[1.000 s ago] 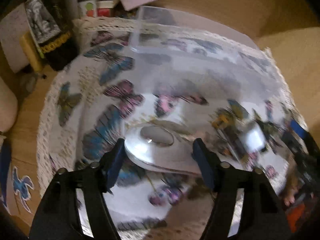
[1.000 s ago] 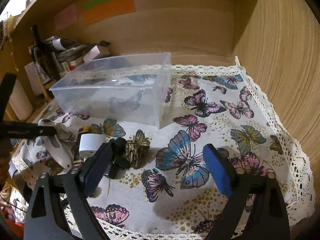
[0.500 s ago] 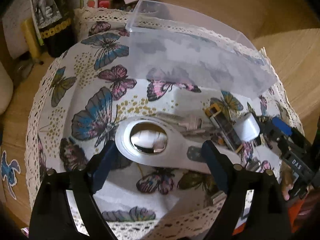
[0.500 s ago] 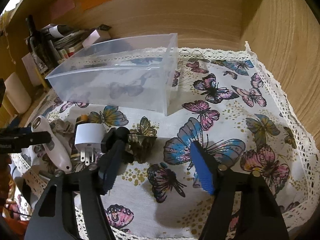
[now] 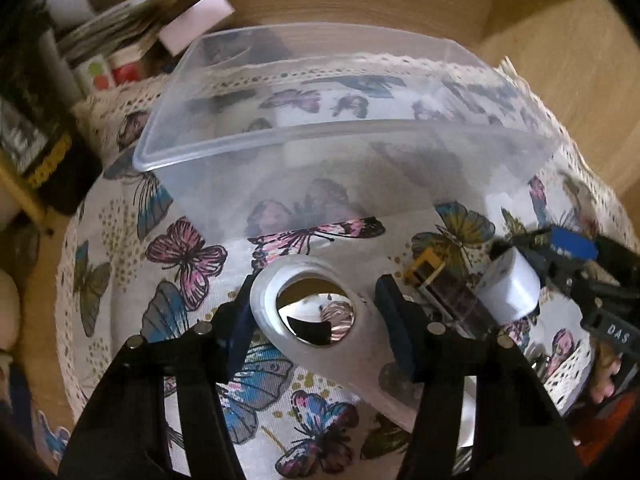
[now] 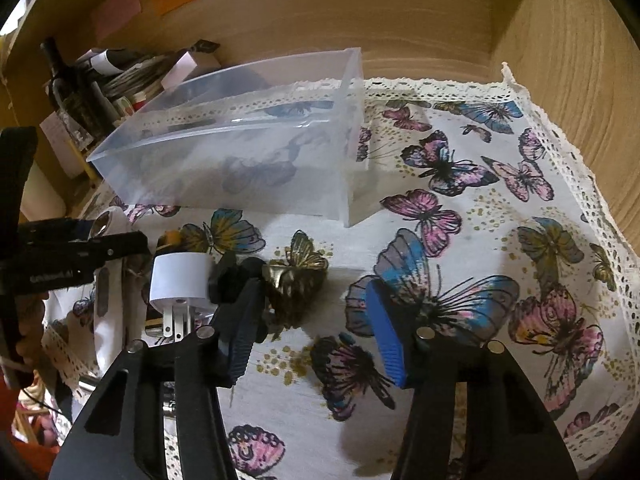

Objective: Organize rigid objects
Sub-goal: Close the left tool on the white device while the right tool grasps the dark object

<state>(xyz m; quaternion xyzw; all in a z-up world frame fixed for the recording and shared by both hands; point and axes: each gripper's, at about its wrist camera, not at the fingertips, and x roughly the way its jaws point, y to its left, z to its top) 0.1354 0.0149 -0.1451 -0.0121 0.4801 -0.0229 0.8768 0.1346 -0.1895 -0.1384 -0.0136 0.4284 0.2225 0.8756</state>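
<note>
Small hard objects are scattered on a butterfly-print cloth that covers the counter, in front of a clear plastic bin that looks empty.

In the left wrist view, a white handheld device with a shiny round lens at its head is seen lying flat on the cloth. The left gripper is placed around that head, and its jaws are closing; the left pad appears to touch the rim, while contact on the right cannot be confirmed. The device is judged rigid, light and smooth, so slipping is likely on its curved shell. The narrower body below the lens seems the safer place to be held.

In the right wrist view, the right gripper is seen with jaws closing over a dark bronze-coloured lump, which lies partly between them, nearer the left pad, and is not yet pinched. Just beside it lie a black piece and a white plug adapter with metal prongs, all judged stiff and light.

The objects are crowded near the cloth's lace edge, close to the counter's near side, so a nudged item could be pushed off. Wooden walls close in behind and to the right. Open cloth is left on the right, and the bin's open top is clear from above.
</note>
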